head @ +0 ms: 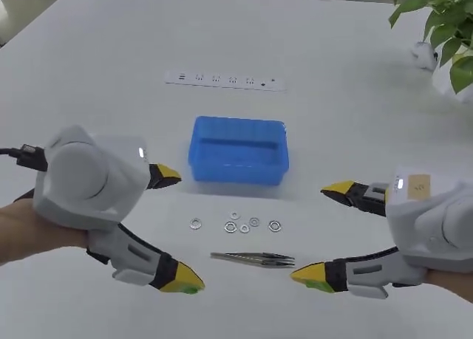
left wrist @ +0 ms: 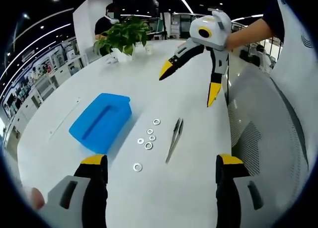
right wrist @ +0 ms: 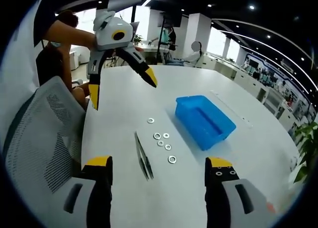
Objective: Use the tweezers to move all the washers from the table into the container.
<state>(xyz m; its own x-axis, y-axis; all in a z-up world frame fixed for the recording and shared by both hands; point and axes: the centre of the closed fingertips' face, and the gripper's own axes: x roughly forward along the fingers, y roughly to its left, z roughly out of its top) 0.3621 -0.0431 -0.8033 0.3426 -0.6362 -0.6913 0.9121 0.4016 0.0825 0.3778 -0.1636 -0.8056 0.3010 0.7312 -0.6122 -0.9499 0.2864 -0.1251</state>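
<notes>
Jaws spread wide and empty, the left gripper [head: 186, 230] and right gripper [head: 310, 234] flank slim steel tweezers [head: 253, 258] lying flat on the white table [head: 111, 73]. Six small washers [head: 230, 227] lie scattered just beyond them, in front of the blue container [head: 236, 169]. The tweezers look light, thin and slippery. A pinch across both springy arms near mid-length seems the surest hold.
</notes>
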